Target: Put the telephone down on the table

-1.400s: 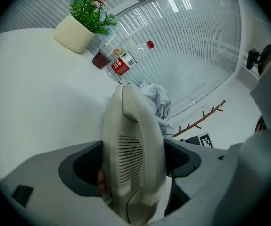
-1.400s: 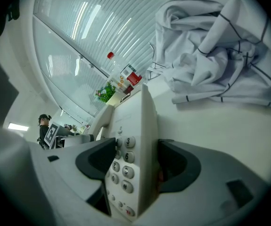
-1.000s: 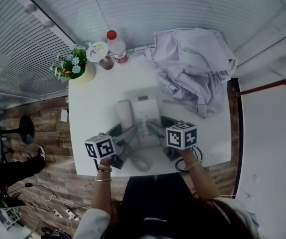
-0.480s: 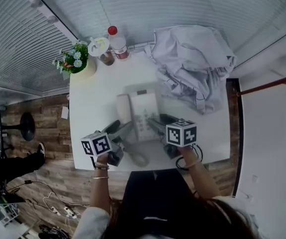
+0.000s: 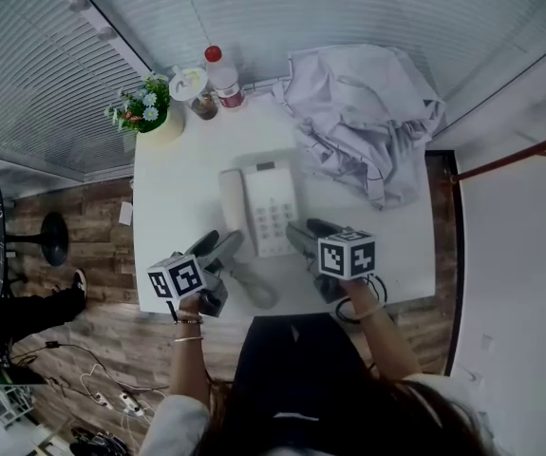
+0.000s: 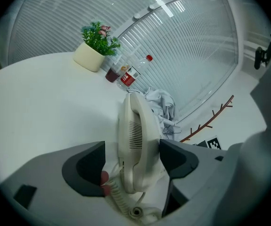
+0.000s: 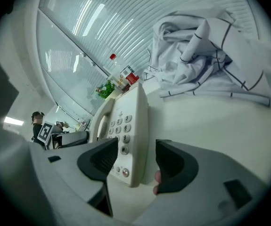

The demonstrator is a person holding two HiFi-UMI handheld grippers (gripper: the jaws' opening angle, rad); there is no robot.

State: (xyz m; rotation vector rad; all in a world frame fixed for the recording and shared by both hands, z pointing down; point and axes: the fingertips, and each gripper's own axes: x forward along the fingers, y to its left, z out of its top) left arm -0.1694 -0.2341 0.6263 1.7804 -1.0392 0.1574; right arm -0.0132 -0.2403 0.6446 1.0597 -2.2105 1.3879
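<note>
The beige telephone (image 5: 268, 207) lies flat on the white table (image 5: 173, 188), its handset in the cradle on its left side. The coiled cord (image 5: 254, 288) trails toward the near edge. My left gripper (image 5: 217, 245) is at the phone's near left corner. In the left gripper view the handset end (image 6: 135, 140) shows between the open jaws, with a gap on the left side. My right gripper (image 5: 301, 231) is at the near right corner. The keypad edge (image 7: 126, 131) stands between its open jaws, untouched by them. Both pairs of jaws have just been closing a little.
A crumpled white shirt (image 5: 363, 122) covers the far right of the table. A potted plant (image 5: 149, 112), a small jar (image 5: 197, 98) and a red-capped bottle (image 5: 220, 79) stand at the far left corner. A black cable (image 5: 358, 307) hangs at the near edge.
Both grippers have drawn back from the telephone's sides toward the near edge of the table. The telephone stays flat on the table.
</note>
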